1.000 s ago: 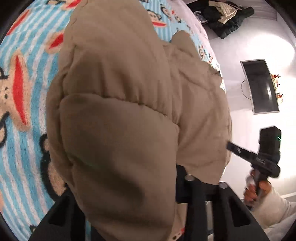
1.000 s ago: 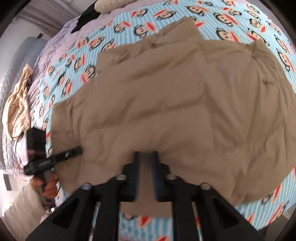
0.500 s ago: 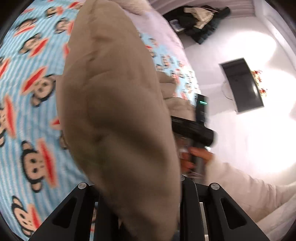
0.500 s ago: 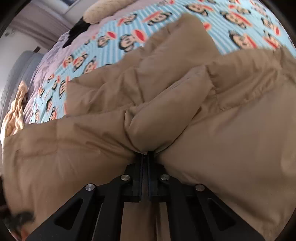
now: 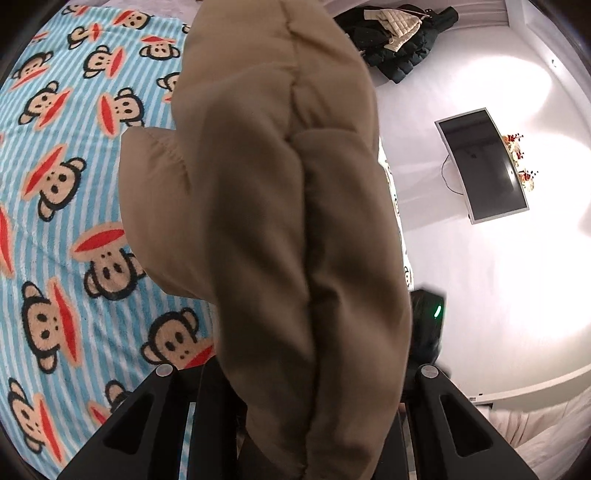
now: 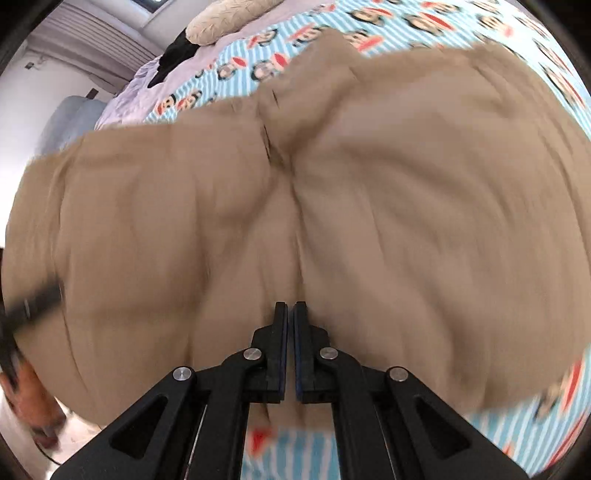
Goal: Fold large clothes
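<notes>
A large tan padded jacket [image 6: 332,184] is lifted off the bed and stretched between both grippers. My right gripper [image 6: 290,314] is shut on its near edge at a seam, and the cloth spreads wide to both sides. In the left wrist view the tan padded jacket [image 5: 288,221] hangs as a thick bundle over my left gripper [image 5: 295,424] and hides the fingertips; the cloth passes between the fingers. The left gripper also shows blurred at the left edge of the right wrist view [image 6: 33,302].
The bed carries a blue striped monkey-print blanket [image 5: 66,184]. A dark pile of clothes [image 5: 399,37] and a monitor [image 5: 480,166] lie on the white floor to the right of the bed. A cream pillow [image 6: 229,14] lies at the bed's far end.
Both grippers have lifted the jacket higher and pulled it taut. The right gripper went from open around the edge to shut on it. The right wrist view is motion blurred.
</notes>
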